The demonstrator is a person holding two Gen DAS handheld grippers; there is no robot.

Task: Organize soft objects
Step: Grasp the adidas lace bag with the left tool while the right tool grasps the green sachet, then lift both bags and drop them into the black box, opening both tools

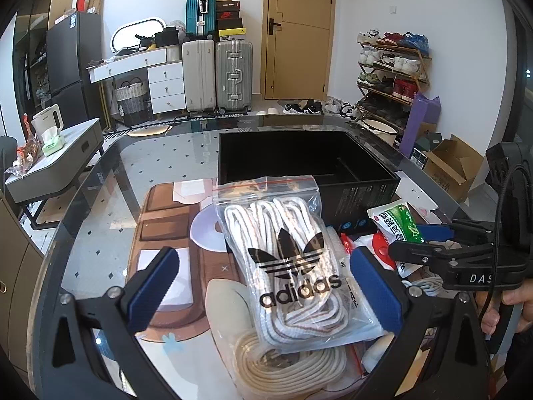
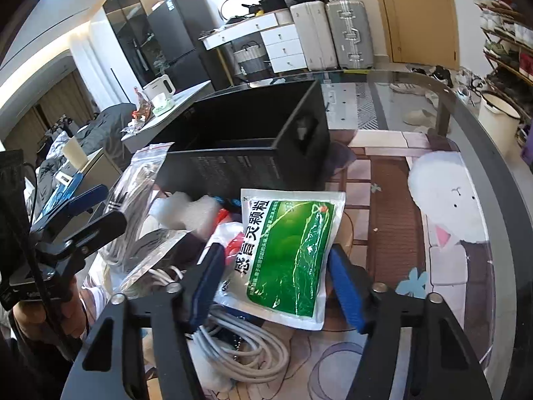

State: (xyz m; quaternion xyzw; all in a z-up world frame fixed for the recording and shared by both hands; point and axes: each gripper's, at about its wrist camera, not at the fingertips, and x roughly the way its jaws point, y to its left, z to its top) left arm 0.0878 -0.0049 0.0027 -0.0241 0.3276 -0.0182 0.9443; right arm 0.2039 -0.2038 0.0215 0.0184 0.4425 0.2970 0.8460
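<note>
Laces bag [image 1: 293,263]: your clear zip bag, red seal strip, black adidas logo, white laces coiled inside; tilted, resting on the pile.
Cream laces [image 1: 286,363]: second clear bag, beneath the first.
Green pouch [image 2: 289,253]: white-edged, glossy green panel, Chinese print; lies on the clutter just in front of the box.
Black box [image 1: 299,156]: open top, inner divider, upright on your table.

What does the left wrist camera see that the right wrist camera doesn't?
Only the left wrist view shows the adidas logo on the lace bag, the beige laces under it, and the box's inside divider. Only the right wrist view shows the white cable coil and the bunny picture. Both show the black box, the green packet, the lace bag and the glass table.
</note>
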